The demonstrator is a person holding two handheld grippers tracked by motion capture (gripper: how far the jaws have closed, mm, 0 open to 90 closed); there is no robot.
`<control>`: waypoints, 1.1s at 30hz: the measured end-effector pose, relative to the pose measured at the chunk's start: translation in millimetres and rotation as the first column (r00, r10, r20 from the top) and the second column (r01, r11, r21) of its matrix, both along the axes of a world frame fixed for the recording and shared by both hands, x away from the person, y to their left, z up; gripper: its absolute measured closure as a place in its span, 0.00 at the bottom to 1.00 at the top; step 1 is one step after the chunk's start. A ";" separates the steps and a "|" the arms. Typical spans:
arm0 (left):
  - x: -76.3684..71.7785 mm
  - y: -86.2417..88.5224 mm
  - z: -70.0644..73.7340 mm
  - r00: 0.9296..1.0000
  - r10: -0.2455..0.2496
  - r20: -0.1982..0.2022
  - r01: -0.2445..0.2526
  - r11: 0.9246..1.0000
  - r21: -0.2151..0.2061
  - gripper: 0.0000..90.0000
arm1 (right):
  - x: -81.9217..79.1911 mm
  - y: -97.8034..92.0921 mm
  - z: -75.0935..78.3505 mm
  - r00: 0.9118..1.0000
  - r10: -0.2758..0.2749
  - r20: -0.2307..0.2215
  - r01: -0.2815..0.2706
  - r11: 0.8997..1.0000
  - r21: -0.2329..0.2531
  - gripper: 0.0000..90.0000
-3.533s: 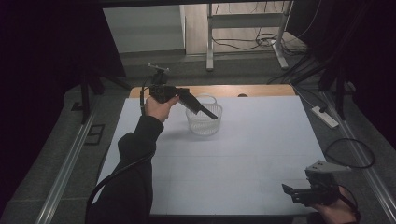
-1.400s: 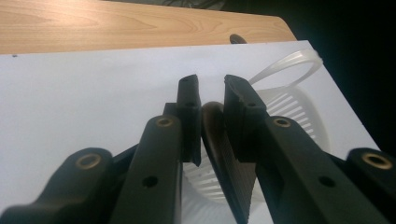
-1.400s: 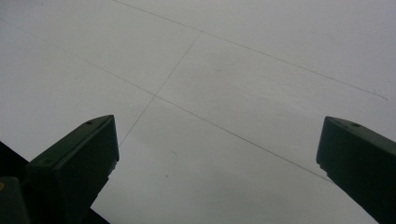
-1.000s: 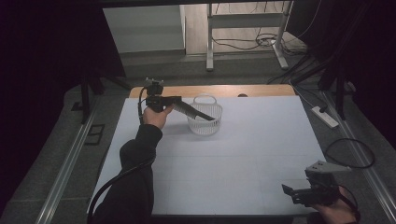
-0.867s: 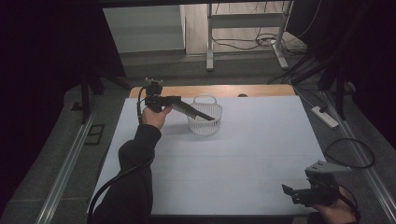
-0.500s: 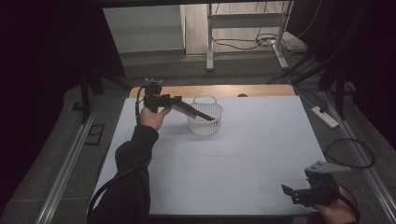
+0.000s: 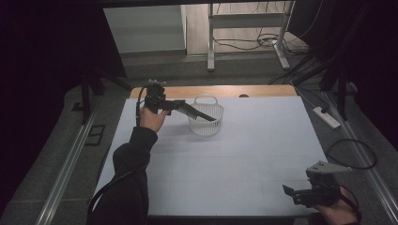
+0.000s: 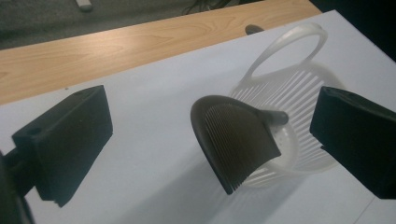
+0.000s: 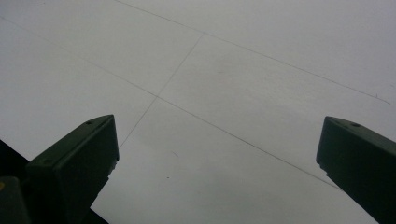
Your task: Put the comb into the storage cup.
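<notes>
Hovering at the bench's (image 7: 234,159) eleven o'clock, the left tool (image 8: 210,154) gapes wide, gripping nothing; a dark slotted spatula (image 8: 236,140) leans in the white basket (image 8: 299,93). Since earlier, it has drifted leftward. The right tool (image 9: 215,168), also spread empty, stays at five o'clock.

1. High view looks forward and down on the whole table (image 7: 234,159).
2. Left gripper view sits close, facing the basket (image 8: 299,93), shared with the high view.
3. Right gripper view looks closely down at bare table.
</notes>
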State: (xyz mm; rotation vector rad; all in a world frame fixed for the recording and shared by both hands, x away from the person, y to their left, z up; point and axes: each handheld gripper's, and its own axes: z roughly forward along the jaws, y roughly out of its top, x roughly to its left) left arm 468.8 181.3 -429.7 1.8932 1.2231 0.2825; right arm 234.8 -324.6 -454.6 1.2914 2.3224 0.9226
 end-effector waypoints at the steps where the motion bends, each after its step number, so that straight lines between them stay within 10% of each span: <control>1: -0.9 -0.1 0.1 1.000 -0.003 0.008 0.003 1.000 0.011 0.00 | 0.1 0.1 0.0 1.000 0.000 0.000 0.000 1.000 0.000 0.00; 13: -9.6 1.0 5.4 0.998 -0.012 0.057 0.008 0.998 0.057 0.00 | 0.5 0.6 0.0 1.000 0.003 0.000 -0.003 1.000 -0.001 0.00; 33: -27.5 11.5 11.9 0.996 -0.034 0.082 0.032 0.999 0.022 0.00 | 0.0 1.9 0.5 1.000 -0.002 0.008 0.002 1.000 -0.010 0.00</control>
